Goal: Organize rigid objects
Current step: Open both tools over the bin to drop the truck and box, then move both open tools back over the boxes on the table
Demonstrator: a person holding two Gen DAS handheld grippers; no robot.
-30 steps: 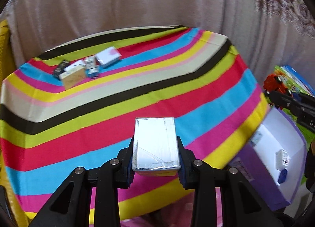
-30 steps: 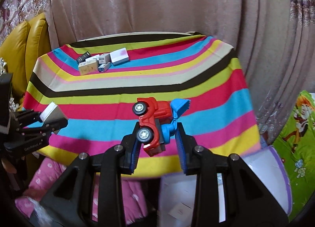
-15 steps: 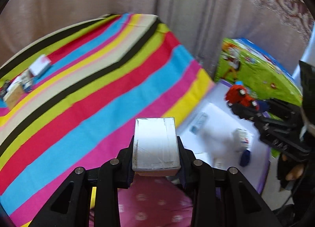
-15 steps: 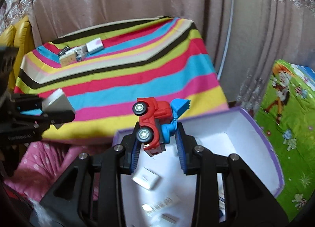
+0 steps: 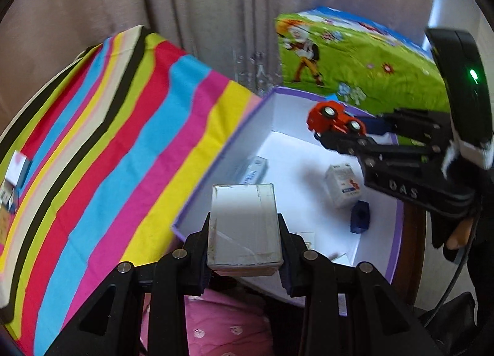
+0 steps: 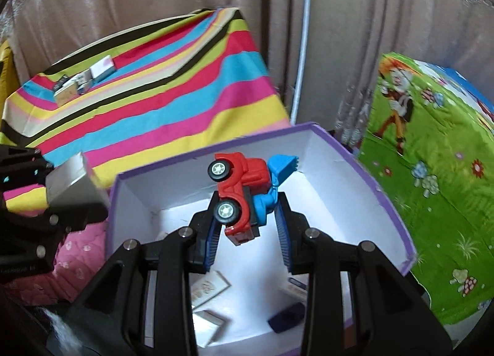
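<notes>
Over the near corner of the purple-rimmed white cardboard box [image 5: 383, 232], in the left wrist view, the left gripper [image 5: 245, 226] is clamped on a flat silver-grey rectangular packet [image 5: 244, 226], long axis running forward along the fingers. The box floor, with a small white carton [image 5: 342, 184] and a dark blue block [image 5: 359, 217] on it, lies ahead and to the right. Across the box hangs the right gripper [image 5: 342, 132].

From the right wrist view, that gripper [image 6: 248, 220] squeezes a red and blue plastic toy truck [image 6: 244, 192], tipped on its side, directly above the box interior [image 6: 339, 201]. The truck looks nearer to release than the packet. Behind, the striped tablecloth [image 6: 148, 102] carries small boxes [image 6: 81, 81].
</notes>
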